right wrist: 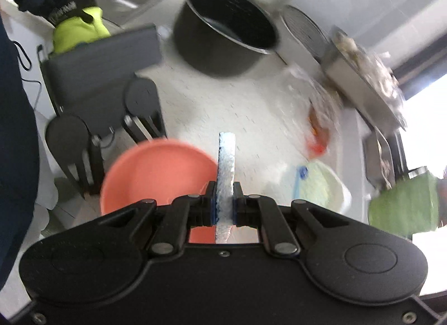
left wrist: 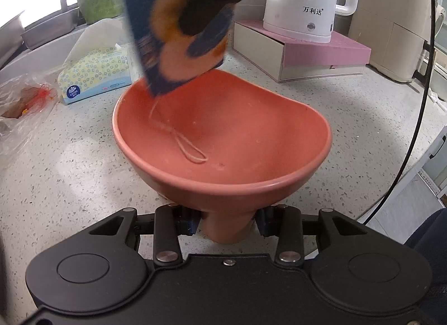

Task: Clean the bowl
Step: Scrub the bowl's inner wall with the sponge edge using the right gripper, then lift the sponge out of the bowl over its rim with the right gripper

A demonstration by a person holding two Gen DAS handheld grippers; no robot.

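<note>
From the left wrist view, nearest at six o'clock, the left gripper [left wrist: 227,224] has its jaws partly closed on the foot of a salmon-pink bowl [left wrist: 237,140], one pad on each side of the stem. The bowl tilts on a speckled white countertop [left wrist: 69,163], its open inside facing the camera at the centre. A loop of pale string [left wrist: 184,143] lies inside the bowl and runs up toward eleven o'clock to a sponge cloth [left wrist: 178,34] printed in blue and orange. The cloth hangs above the far rim at twelve o'clock, blurred. The right gripper reaches in from one o'clock and pinches its top.

Farther out, at nine o'clock, a tissue pack [left wrist: 95,76] dotted yellow and blue lies beside a crumpled plastic bag [left wrist: 22,101]. At two o'clock a white electric kettle [left wrist: 301,9] stands on a pink box [left wrist: 313,51].

From the right wrist view, the right gripper [right wrist: 225,205] is almost fully closed, its pads squeezing the cloth, seen edge-on as a thin white strip at the centre. The bowl sits just left of it, at nine o'clock. Beyond, at ten o'clock, a hand in a yellow-green glove [right wrist: 78,31] holds the left gripper. At twelve o'clock a black pot [right wrist: 223,29] stands on the counter, well apart from the bowl.
</note>
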